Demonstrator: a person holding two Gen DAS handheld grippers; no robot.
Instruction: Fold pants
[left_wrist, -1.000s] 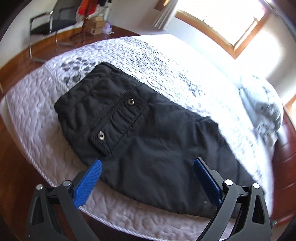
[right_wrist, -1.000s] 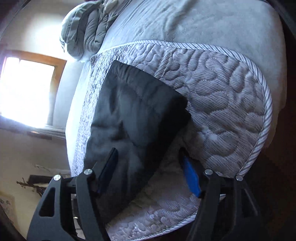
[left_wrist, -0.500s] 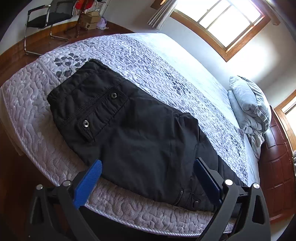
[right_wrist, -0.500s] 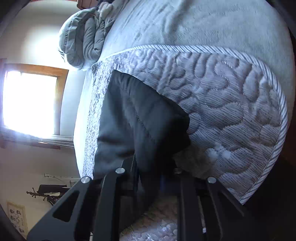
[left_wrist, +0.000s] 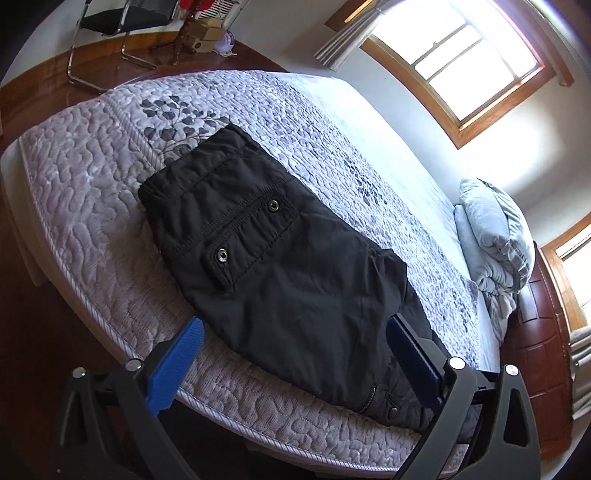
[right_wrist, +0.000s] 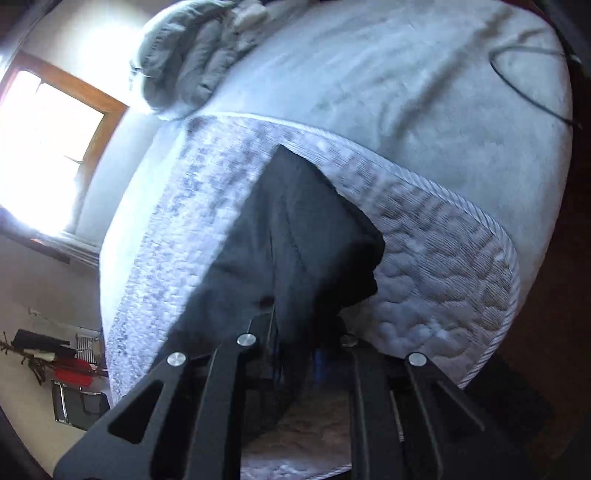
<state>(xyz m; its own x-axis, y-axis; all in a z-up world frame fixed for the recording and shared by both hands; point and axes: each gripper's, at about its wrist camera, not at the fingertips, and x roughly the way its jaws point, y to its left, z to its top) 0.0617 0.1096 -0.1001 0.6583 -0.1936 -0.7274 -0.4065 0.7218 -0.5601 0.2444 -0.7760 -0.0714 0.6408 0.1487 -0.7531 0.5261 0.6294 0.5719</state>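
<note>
Black pants (left_wrist: 295, 280) laid flat across the quilted corner of a bed (left_wrist: 92, 206), waistband and snap pocket toward the foot end, legs running toward the folded grey duvet (left_wrist: 491, 240) at the head. The garment lies near the mattress edge, within reach of both tools without leaning over the bed.

Left claw (left_wrist: 295, 354): jaws spread wide, blue pads either side of the near hem of the seat but apart from the fabric, gripping nothing. Its hovering position over the waist end suggests it is waiting to pin or take that end once the other end comes across.

Right claw (right_wrist: 299, 354): jaws drawn fully together on the leg end of the pants (right_wrist: 303, 229), dark cloth bunched between the black arms and hiding the pads. The fabric rises from the quilt into the claw, so this end appears lifted clear of the bed; a pinch at the cuff lets the legs be carried over the seat in one sweep.

Judged stage: start of the lengthwise fold, leg end in hand, not yet laid over. Likely hazard: only one layer caught, leaving the lower leg behind on the quilt; the right-wrist view is too blurred to tell
</note>
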